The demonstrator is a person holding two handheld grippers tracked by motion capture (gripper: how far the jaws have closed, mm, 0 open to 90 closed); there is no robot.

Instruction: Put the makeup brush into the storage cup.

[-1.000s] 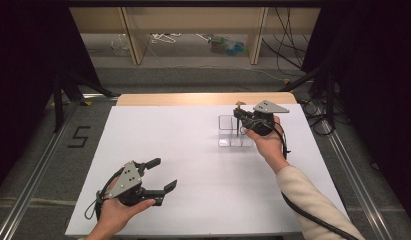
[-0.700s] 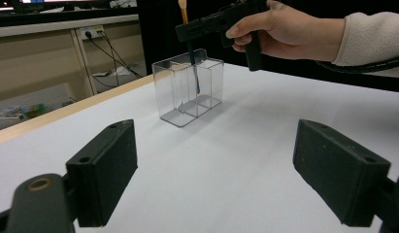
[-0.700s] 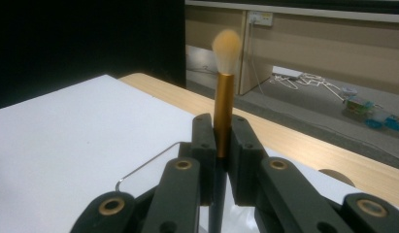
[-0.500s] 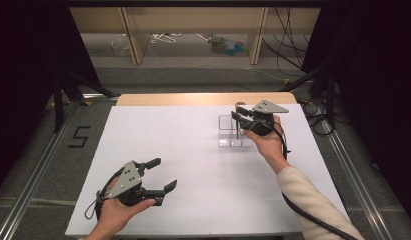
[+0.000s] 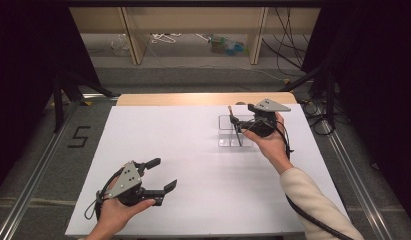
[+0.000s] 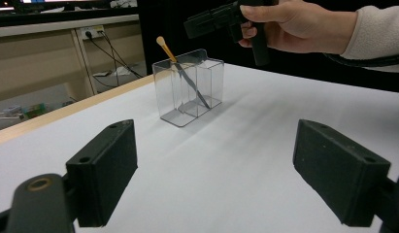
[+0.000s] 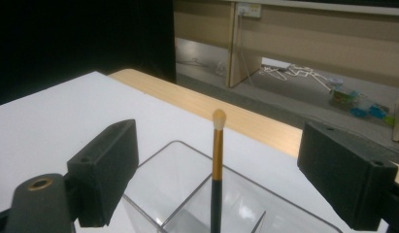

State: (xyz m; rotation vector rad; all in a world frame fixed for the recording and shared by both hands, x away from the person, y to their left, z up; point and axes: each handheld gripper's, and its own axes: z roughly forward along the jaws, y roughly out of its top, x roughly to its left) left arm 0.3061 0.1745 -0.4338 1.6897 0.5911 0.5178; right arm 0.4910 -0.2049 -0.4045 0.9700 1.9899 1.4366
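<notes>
Between the right tongs (image 7: 216, 179), whose jaws have just been opening wide, a makeup brush (image 7: 217, 165) stands released in its clear holder (image 6: 190, 87), likely finishing placement.

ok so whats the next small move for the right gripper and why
Probably lift the right gripper straight up and away. Its jaws have just been opening; the brush leans inside the clear holder, no pads touching it.

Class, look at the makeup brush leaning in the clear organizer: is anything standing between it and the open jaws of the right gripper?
Nothing visible does. The brush rises from the clear organizer in the open gap of the right gripper, whose jaws have just been opening and touch nothing.
</notes>
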